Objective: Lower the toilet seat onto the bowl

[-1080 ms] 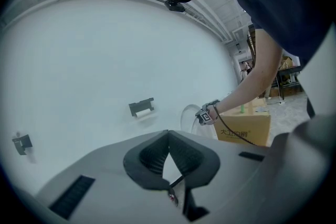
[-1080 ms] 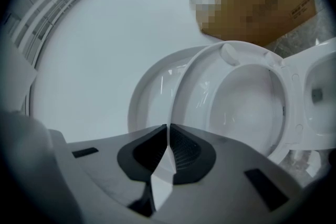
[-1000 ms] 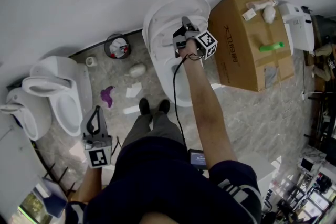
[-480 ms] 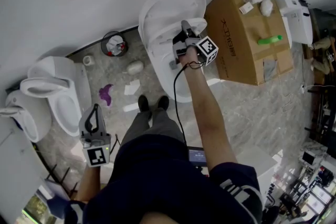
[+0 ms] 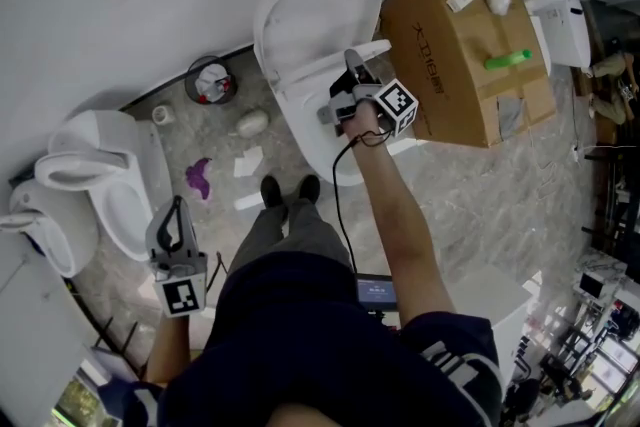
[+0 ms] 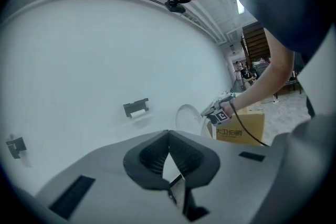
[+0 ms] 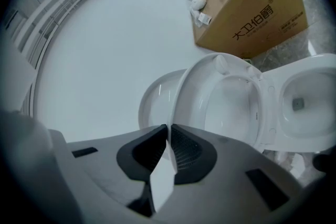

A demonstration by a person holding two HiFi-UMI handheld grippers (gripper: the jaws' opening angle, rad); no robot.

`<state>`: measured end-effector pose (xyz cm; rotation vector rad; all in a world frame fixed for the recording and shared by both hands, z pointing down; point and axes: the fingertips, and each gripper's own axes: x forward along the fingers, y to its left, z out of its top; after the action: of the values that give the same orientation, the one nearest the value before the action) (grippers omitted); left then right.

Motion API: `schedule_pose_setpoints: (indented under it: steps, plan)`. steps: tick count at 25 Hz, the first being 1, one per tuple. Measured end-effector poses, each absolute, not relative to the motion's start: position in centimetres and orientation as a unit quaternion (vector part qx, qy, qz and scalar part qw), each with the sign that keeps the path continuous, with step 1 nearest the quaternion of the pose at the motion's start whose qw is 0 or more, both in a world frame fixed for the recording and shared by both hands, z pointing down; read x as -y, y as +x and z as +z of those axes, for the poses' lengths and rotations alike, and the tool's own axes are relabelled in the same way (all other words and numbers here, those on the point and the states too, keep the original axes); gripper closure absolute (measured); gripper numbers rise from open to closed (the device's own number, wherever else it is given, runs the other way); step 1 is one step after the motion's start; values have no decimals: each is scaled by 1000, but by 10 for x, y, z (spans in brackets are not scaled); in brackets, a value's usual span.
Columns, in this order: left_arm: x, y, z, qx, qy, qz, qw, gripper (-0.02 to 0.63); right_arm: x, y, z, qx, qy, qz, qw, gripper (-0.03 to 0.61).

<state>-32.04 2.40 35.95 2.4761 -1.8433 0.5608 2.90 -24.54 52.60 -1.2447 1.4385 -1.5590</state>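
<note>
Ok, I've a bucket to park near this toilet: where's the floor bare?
Bare: the floor below the box, right of the arm. Crowded: between the toilet and the left toilet, with a bin, purple rag and scattered paper. The box top holds small items too.

A cardboard box (image 5: 450, 55) and a round waste bin (image 5: 210, 82) stand along the wall (image 5: 80, 25).

I see the white seat (image 7: 191, 94) tilted partway up on its hinge, its ring well clear of the open white bowl (image 7: 307, 81)
</note>
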Motion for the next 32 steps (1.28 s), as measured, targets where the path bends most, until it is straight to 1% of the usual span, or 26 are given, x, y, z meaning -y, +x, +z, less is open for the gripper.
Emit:
schedule_pose_setpoints:
  steps: [14,32]
  plan:
    - [-34,-312,358,574,800,173,-11,589,186,51,534,-551,-496,-593,313,523]
    - [-49,-291,367,540,820,189,-16,589,88,89,572,-528,-519,-607,289,508]
